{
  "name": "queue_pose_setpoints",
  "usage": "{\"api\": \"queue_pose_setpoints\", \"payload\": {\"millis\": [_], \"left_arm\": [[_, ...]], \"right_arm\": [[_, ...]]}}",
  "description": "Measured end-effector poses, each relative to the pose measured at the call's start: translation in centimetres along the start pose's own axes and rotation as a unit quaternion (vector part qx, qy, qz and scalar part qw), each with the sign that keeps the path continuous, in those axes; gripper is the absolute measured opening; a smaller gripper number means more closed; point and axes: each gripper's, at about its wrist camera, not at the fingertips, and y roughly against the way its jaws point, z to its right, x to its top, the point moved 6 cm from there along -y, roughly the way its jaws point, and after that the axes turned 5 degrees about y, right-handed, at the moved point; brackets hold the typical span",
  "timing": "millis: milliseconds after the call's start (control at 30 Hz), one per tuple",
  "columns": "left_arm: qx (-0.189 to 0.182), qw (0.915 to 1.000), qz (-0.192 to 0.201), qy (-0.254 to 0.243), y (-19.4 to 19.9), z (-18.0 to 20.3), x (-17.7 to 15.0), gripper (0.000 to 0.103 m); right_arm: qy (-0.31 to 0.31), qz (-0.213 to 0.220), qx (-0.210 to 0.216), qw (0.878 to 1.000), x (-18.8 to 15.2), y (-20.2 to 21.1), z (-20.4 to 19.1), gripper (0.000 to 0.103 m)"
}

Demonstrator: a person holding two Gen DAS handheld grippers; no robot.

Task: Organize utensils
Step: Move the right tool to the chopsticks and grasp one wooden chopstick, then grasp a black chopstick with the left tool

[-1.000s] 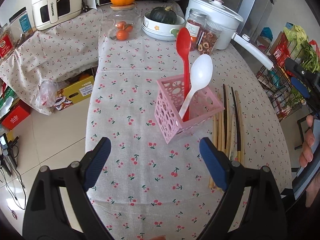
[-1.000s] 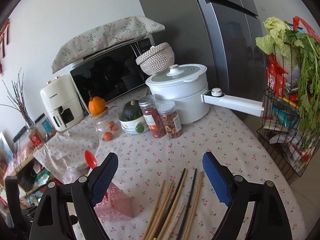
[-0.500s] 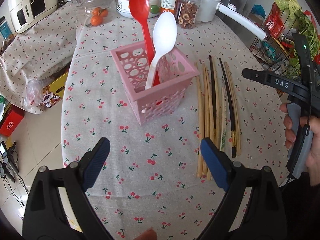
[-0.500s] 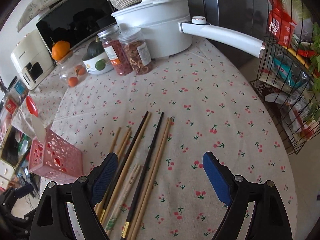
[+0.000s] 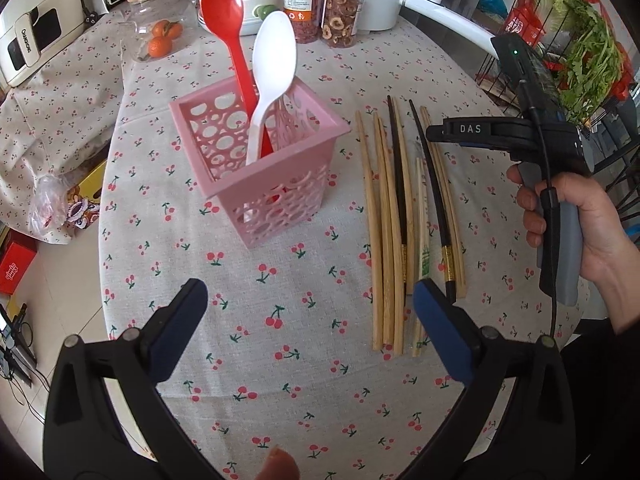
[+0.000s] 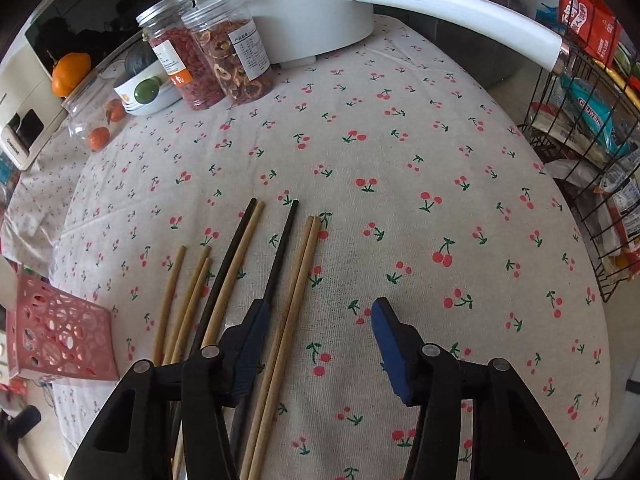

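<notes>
A pink perforated basket (image 5: 280, 184) stands on the cherry-print tablecloth (image 5: 304, 360) with a red spoon (image 5: 222, 4) and a white spoon (image 5: 276, 52) upright in it. Right of it lie several wooden and black chopsticks (image 5: 384, 220). My left gripper (image 5: 309, 286) hovers in front of the basket, its jaws opening wide with nothing between them. My right gripper (image 6: 320, 304) hangs low over the chopsticks, jaws closing. A pair of light chopsticks (image 6: 296, 292) lies between its fingers, untouched, and a black chopstick (image 6: 280, 248) runs under the left finger. The basket (image 6: 56, 332) shows at far left.
A white pot (image 6: 288, 8) with a long handle (image 6: 460, 12) stands at the back, with two jars (image 6: 224, 64) of dried food beside it. A glass jar of oranges (image 5: 160, 36) sits back left. A wire rack (image 6: 592, 160) of groceries stands off the table's right edge.
My right gripper has dropped and tipped down over the chopsticks, and its jaws have narrowed. My left gripper has come closer to the basket and opened a little wider.
</notes>
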Motion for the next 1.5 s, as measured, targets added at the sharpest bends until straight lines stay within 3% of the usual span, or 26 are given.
{"api": "queue_pose_setpoints", "payload": {"millis": [167, 333, 500, 567, 633, 700, 867, 1100, 1267, 1400, 1500], "left_arm": [[-0.010, 0.9998, 0.016, 0.004, 0.4, 0.2, 0.0, 0.102], [-0.035, 0.9982, 0.047, -0.011, 1.0, 1.7, -0.2, 0.102], [-0.049, 0.9976, 0.026, -0.041, 0.4, 3.6, -0.6, 0.102], [-0.043, 0.9977, 0.018, -0.048, 0.1, 4.1, -0.4, 0.102], [-0.034, 0.9982, 0.012, -0.048, -0.3, 4.5, -0.1, 0.102], [-0.035, 0.9985, 0.010, -0.040, -0.5, 5.0, 0.2, 0.102], [-0.050, 0.9978, 0.010, -0.042, -1.1, 7.5, 1.4, 0.101], [-0.062, 0.9970, 0.003, -0.046, -3.9, 11.4, 6.0, 0.069], [-0.057, 0.9981, -0.008, -0.024, -7.1, 11.8, 9.5, 0.052], [-0.051, 0.9984, -0.024, -0.006, -9.9, 12.0, 11.1, 0.033], [-0.050, 0.9981, -0.037, 0.005, -11.8, 12.6, 12.0, 0.025]], "right_arm": [[0.025, -0.001, -0.030, 0.999, 0.3, -0.4, -0.6, 0.049], [0.065, -0.033, -0.052, 0.996, -0.3, -0.5, -1.3, 0.050], [0.086, -0.046, -0.044, 0.994, -1.0, -0.3, -1.0, 0.052], [0.092, -0.045, -0.040, 0.994, -1.5, 0.1, -0.8, 0.044], [0.087, -0.046, -0.038, 0.994, -2.0, 0.5, 0.2, 0.017], [0.067, -0.053, -0.020, 0.996, -2.1, 0.8, 1.5, 0.007], [0.038, -0.062, 0.006, 0.997, -3.0, 1.6, 4.0, 0.005], [-0.005, -0.044, 0.033, 0.998, -3.5, 4.7, 7.6, 0.005], [-0.009, -0.027, 0.053, 0.998, -3.2, 6.5, 8.4, 0.005], [-0.021, -0.030, 0.061, 0.997, -3.4, 6.7, 8.9, 0.005], [-0.024, -0.032, 0.066, 0.997, -3.3, 6.7, 9.1, 0.005]]}}
